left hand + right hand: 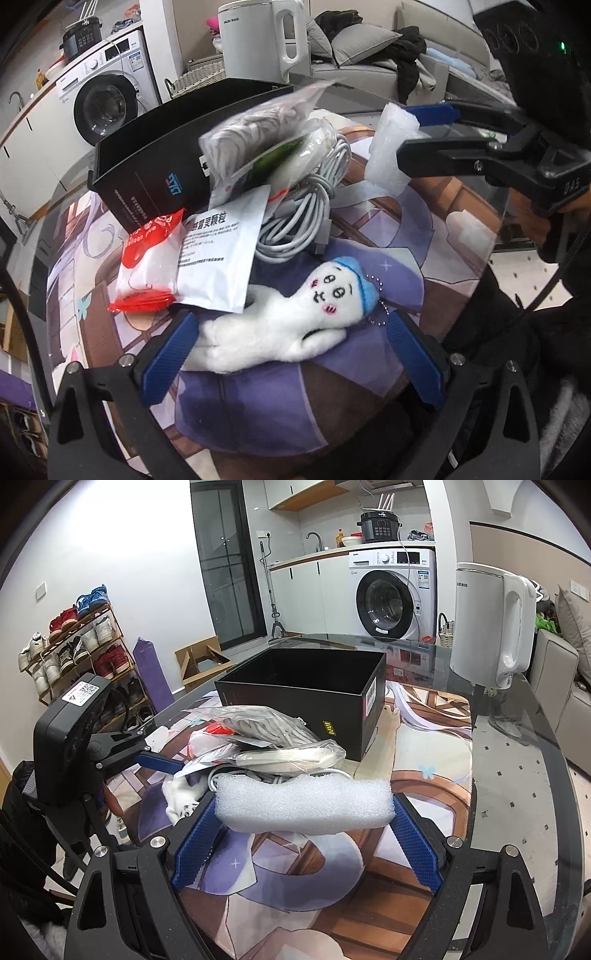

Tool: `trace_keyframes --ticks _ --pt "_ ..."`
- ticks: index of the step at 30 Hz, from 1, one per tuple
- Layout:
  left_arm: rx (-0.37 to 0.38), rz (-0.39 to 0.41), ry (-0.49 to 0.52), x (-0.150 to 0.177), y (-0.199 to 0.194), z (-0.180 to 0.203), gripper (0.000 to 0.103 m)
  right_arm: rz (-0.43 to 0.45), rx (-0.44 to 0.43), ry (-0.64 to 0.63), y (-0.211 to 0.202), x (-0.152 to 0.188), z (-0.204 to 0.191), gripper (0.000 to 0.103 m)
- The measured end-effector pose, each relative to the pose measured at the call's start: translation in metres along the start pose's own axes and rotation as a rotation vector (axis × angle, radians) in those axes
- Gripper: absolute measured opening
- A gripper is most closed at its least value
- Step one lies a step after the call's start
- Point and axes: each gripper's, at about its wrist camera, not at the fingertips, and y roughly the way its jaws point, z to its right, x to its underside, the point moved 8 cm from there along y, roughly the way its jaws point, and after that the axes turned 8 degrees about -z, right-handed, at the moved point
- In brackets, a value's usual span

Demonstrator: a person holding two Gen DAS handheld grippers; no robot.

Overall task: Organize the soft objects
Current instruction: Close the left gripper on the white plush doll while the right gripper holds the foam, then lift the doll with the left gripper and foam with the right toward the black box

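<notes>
A white plush doll with a blue cap (295,317) lies on the printed mat between the spread blue fingers of my left gripper (291,354), which is open around it. My right gripper (304,834) is shut on a white foam block (303,805) and holds it above the mat; both also show in the left wrist view, gripper (424,133) and foam (391,144). An open black box (314,694) stands behind the pile; it also shows in the left wrist view (162,158).
A pile sits before the box: bagged grey cloth (258,125), coiled white cable (306,206), a white sachet (218,254), a red-and-white packet (147,262). A white kettle (491,624) stands at the right on the glass table (517,775).
</notes>
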Motion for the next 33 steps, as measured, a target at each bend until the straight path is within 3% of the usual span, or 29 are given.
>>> trace_keyframes --ticks 3,9,10,15,16,19,28,33 --pt "-0.012 0.015 -0.009 -0.001 -0.001 0.002 0.099 -0.003 -0.003 0.003 0.000 0.001 0.000 0.091" --pt "-0.054 0.068 -0.012 0.002 -0.006 0.004 0.081 -0.002 -0.002 -0.001 0.000 0.000 -0.001 0.091" --pt "-0.055 0.082 -0.007 0.003 -0.007 0.007 0.071 -0.002 -0.002 -0.002 0.000 0.000 -0.001 0.091" --pt "-0.086 0.118 -0.013 0.006 -0.011 0.008 0.059 -0.001 0.002 -0.008 0.000 -0.001 -0.002 0.091" --pt "-0.096 0.123 -0.020 0.007 -0.013 0.006 0.049 -0.001 0.001 -0.010 0.000 -0.001 -0.002 0.091" --pt "-0.087 0.130 -0.036 0.009 -0.016 0.003 0.044 0.002 0.004 -0.016 0.000 -0.002 -0.004 0.091" --pt "-0.067 0.104 0.023 0.012 -0.023 0.016 0.045 0.003 0.007 -0.036 0.000 -0.003 -0.010 0.091" --pt "-0.086 0.093 0.072 0.002 -0.016 0.023 0.061 0.008 0.009 -0.039 -0.002 -0.003 -0.010 0.091"
